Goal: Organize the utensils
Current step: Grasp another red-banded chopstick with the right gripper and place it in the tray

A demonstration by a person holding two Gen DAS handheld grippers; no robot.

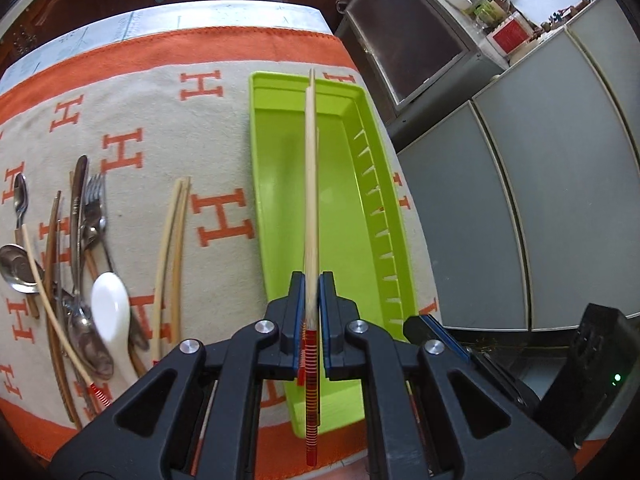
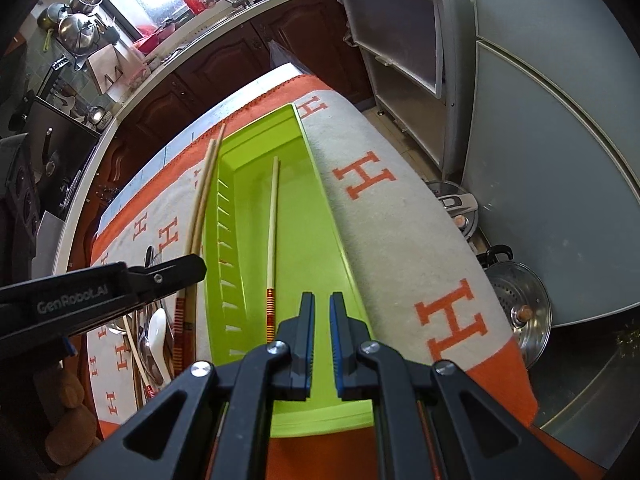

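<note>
Left tongs (image 1: 311, 280) clamp two pale bamboo chopsticks (image 1: 310, 184) lengthwise over the lime-green plastic tray (image 1: 360, 240); right tongs (image 2: 322, 300) nearly closed, empty.

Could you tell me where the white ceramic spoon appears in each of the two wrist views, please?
Left wrist view: the white ceramic spoon lies lower left, on the utensil pile.
Right wrist view: the spoon shows lower left, below the other hand-held gripper's arm.
Shared landmark: the green tray, left of which the spoon lies in the right view, and in the left one.
</note>
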